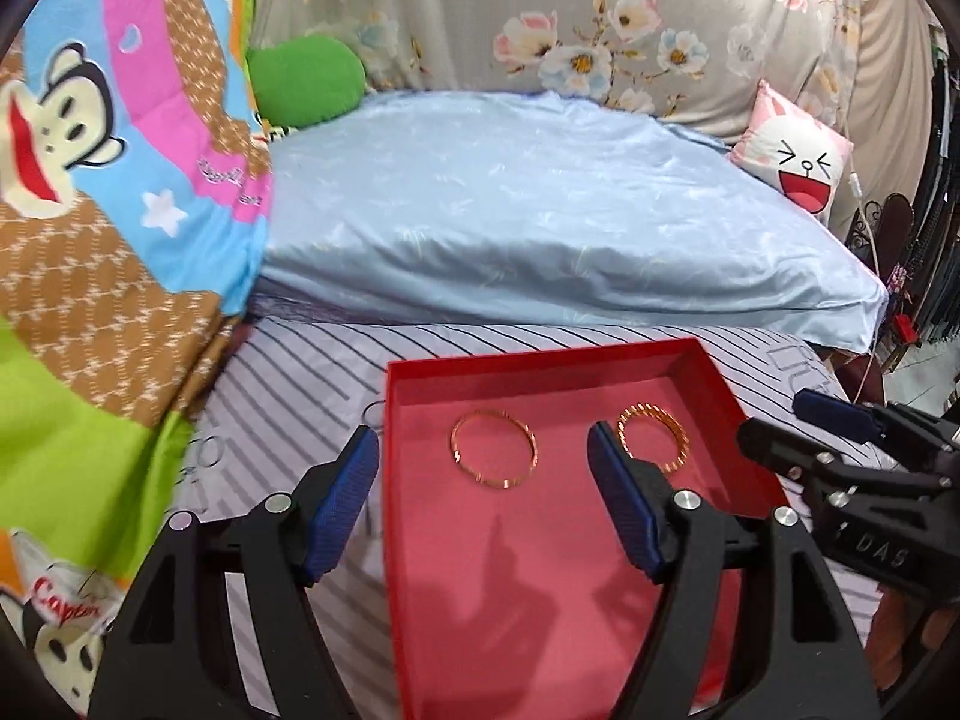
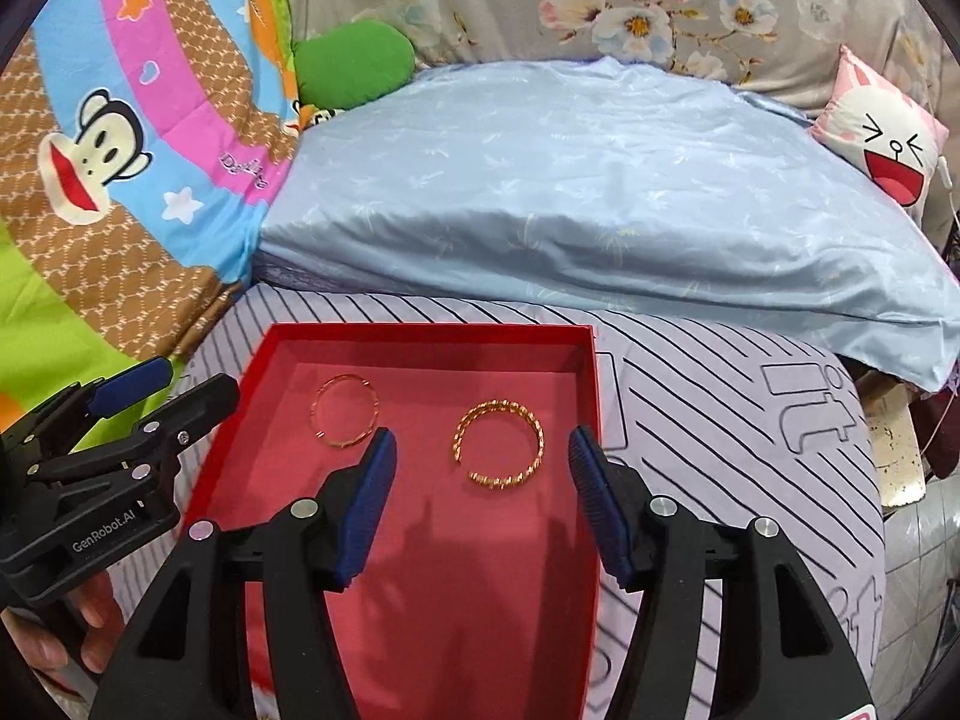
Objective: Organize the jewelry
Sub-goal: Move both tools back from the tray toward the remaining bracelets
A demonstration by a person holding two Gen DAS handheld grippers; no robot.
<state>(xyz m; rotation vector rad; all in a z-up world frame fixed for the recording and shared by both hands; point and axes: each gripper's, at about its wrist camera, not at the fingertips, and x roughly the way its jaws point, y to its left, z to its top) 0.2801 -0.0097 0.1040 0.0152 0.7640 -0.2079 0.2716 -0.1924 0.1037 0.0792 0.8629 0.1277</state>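
Lettering "GenRobot.AI" on left gripper [image 2: 174,399]; "DAS" on right gripper [image 1: 786,420].

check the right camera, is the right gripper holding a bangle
No, the right gripper is open and empty, with the twisted bangle lying on the red tray.

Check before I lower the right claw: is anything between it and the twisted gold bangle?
Nothing visible. The right claw is open, and the twisted gold bangle lies flat in the red tray, unobstructed between its fingers.

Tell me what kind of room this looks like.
Most likely a bedroom: a blue pillow lies on a striped sheet, a cartoon-face cushion sits behind, and the red jewelry box rests on the bed.
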